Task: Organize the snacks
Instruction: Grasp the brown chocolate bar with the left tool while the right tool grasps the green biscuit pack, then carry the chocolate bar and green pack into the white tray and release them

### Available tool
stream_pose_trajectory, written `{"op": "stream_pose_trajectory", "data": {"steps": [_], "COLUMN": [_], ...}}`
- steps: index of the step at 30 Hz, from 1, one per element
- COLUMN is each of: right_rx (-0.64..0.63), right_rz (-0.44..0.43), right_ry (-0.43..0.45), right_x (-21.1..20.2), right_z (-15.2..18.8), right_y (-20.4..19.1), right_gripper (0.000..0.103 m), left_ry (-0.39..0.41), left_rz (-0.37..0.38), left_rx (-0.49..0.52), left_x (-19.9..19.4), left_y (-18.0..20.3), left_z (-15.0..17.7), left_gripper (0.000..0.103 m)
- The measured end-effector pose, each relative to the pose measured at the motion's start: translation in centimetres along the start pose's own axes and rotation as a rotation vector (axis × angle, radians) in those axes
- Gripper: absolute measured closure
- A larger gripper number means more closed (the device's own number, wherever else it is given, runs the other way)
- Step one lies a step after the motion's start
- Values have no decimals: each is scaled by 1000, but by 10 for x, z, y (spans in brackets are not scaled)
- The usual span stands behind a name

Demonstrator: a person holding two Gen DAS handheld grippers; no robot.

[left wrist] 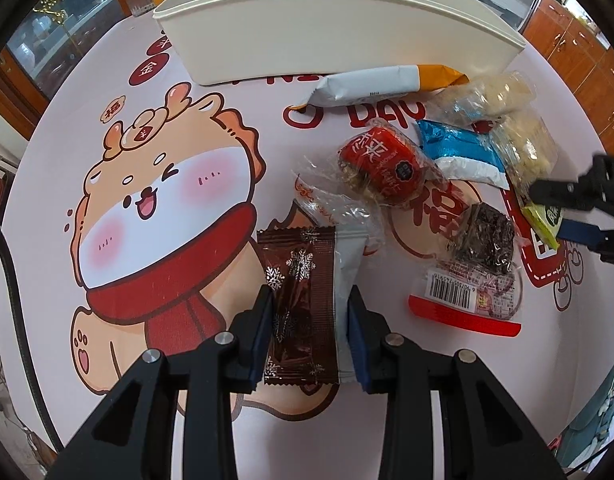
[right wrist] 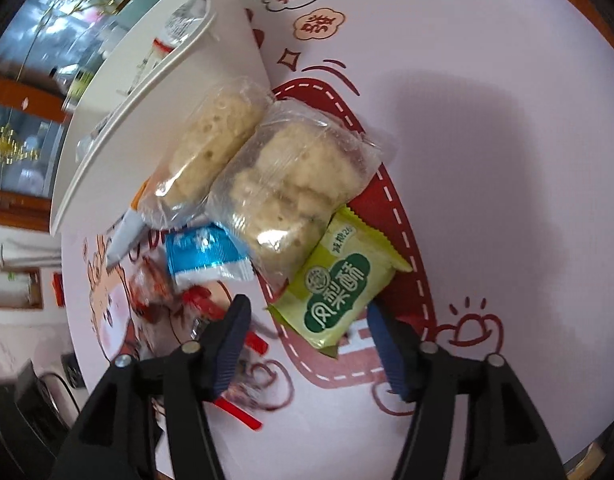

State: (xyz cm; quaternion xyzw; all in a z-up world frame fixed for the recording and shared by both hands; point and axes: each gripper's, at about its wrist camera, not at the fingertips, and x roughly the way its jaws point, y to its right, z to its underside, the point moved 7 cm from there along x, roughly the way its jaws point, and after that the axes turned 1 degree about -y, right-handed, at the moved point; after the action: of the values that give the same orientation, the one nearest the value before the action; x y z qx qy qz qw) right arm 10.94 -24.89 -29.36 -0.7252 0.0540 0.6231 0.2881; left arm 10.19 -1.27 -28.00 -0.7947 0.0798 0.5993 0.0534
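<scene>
Your left gripper (left wrist: pixel 311 330) is clamped on a brown snowflake-print packet (left wrist: pixel 301 312) with a grey packet (left wrist: pixel 349 264) beside it, above the tabletop (left wrist: pixel 107 92). The cream bin (left wrist: pixel 327 36) sits behind. To the right lies the snack pile, a red-wrapped snack (left wrist: pixel 381 166) among it. Your right gripper (right wrist: pixel 307 320) stands spread wide, its pads either side of the green pineapple-cake packet (right wrist: pixel 339 292), not pressing it.

凤梨酥 on green pkt (right wrist: pixel 339 292), 福 on mat (left wrist: pixel 437 208)
</scene>
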Motion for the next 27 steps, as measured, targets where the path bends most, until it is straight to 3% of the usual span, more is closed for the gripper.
{"op": "stream_pose_trajectory", "data": {"steps": [3,11,15,20,27], "right_rx": [0,-89,-88,-120,-221], "right_rz": [23,197,238,178,9], "right_ry": [32,95,124,128,151], "right_x": [0,7,8,5,-24], "right_z": [-8,-7,-10,-8,14], "right_y": [-1,-20,-20,-17,-3], "right_gripper": [39,41,55,62,65], "left_ry": [2,-1,0,10,77], "left_rz": [3,7,10,23,51], "left_rx": [4,13,19,25,50], "left_x": [0,1,2,0,-23], "left_y": [0,0,0,0,7], "left_z": [-1,-2,-3,-2,-4], "left_gripper": [70,69,69,70,72]}}
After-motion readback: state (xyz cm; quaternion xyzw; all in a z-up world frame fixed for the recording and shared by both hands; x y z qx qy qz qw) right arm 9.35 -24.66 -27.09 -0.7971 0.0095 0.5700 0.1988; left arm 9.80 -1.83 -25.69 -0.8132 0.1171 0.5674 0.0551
